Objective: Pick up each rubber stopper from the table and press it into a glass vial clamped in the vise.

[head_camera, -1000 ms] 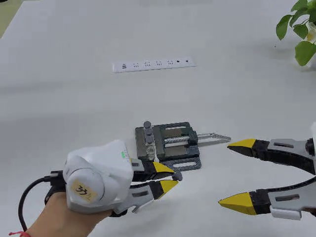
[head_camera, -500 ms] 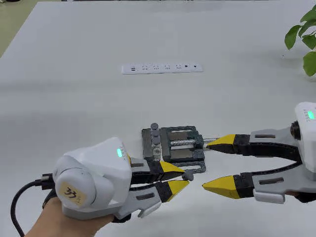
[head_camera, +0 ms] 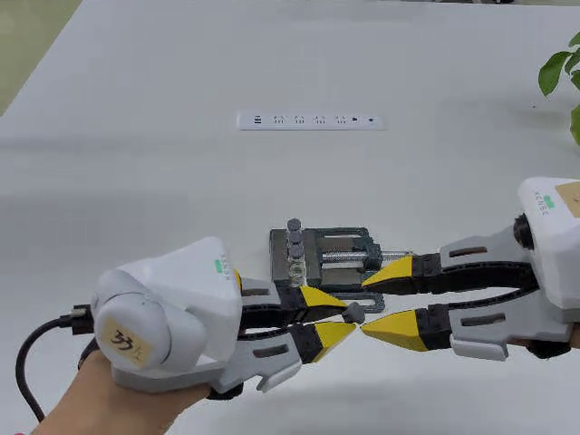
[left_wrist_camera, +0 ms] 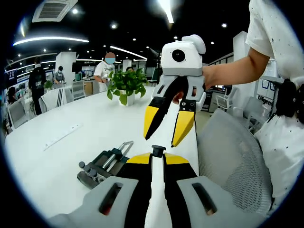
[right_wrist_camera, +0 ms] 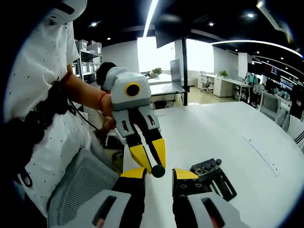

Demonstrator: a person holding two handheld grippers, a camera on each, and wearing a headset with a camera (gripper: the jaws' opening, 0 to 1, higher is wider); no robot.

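My left gripper (head_camera: 349, 315) is shut on a small grey rubber stopper (head_camera: 353, 314), held just in front of the vise. In the left gripper view the stopper (left_wrist_camera: 158, 151) sticks up between the yellow tips. My right gripper (head_camera: 362, 306) comes in from the right, open, its two tips either side of the stopper (right_wrist_camera: 158, 171) without closing on it. The dark vise (head_camera: 331, 263) sits on the white table and clamps a row of glass vials (head_camera: 296, 258). Three of them carry grey stoppers; the nearest looks clear and open.
A white power strip (head_camera: 310, 120) lies further back on the table. Plant leaves (head_camera: 564, 77) hang in at the right edge. A mesh chair (left_wrist_camera: 232, 156) and the person's body stand close to the table's near edge. People stand far back in the room.
The right gripper has swung left and narrowed its opening, so its tips now bracket the stopper in the left gripper. The left gripper has edged up and to the right.
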